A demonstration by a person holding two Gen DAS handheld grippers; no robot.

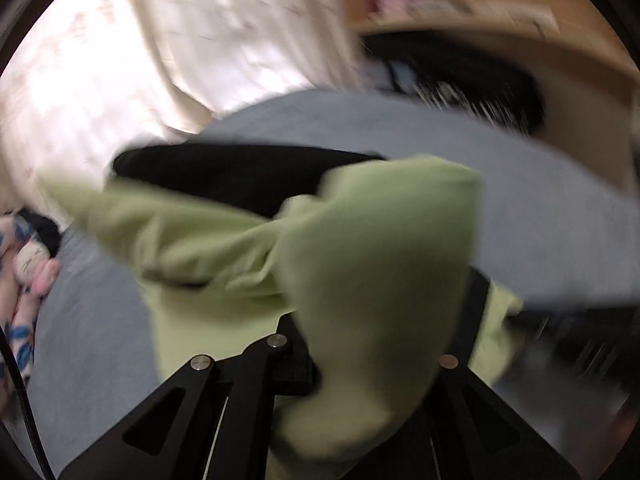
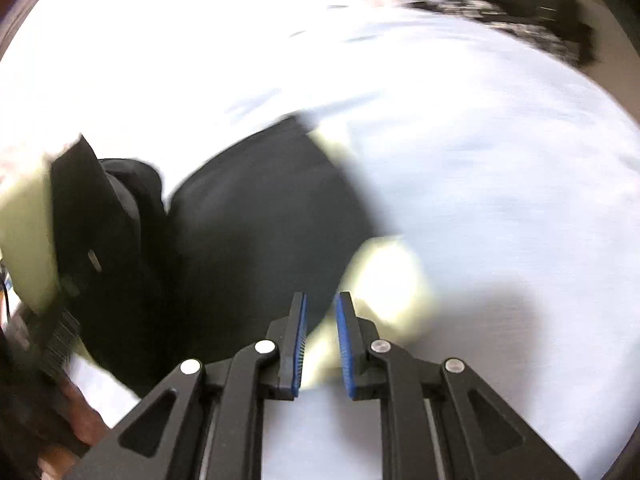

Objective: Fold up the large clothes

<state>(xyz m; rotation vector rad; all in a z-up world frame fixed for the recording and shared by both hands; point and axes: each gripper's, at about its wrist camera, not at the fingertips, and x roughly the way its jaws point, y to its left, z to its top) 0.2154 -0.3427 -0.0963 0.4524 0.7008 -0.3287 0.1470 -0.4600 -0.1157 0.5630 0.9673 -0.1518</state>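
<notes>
Left wrist view, left gripper (image 1: 376, 320): its fingertips are buried under light green cloth, which drapes over and between the black linkage arms; the jaws look clamped on that cloth, though the pads themselves are hidden.
Left wrist view, green garment (image 1: 360, 248): a bunched fold rises straight ahead of the gripper, and a long sleeve-like strip stretches to the far left.
Left wrist view, black garment (image 1: 224, 176): a dark band lying just behind the green cloth, touching it.
Left wrist view, bedsheet (image 1: 540, 208): pale blue-grey, under both garments, spreading right and near left.
Left wrist view, curtain (image 1: 168, 40): cream, brightly lit, at far left.
Left wrist view, plush toy (image 1: 32, 268): pink and white, at the left edge on patterned blue-and-white fabric.
Left wrist view, shelf (image 1: 460, 4): wooden, far right, with blurred pink and yellow items.
Writing: none can be read; both views are smeared by motion blur.
Right wrist view, right gripper (image 2: 320, 332): blue-padded fingers (image 2: 301, 340) stand apart with a narrow gap, gripping nothing; green cloth lies just beyond and below them.
Right wrist view, garments: the black one fills the centre left, with pale green showing at its right near edge and far corner.
Right wrist view, other gripper: the left one's black body shows at the left edge, green cloth beside it.
Right wrist view, sheet: overexposed white-blue to the right.
</notes>
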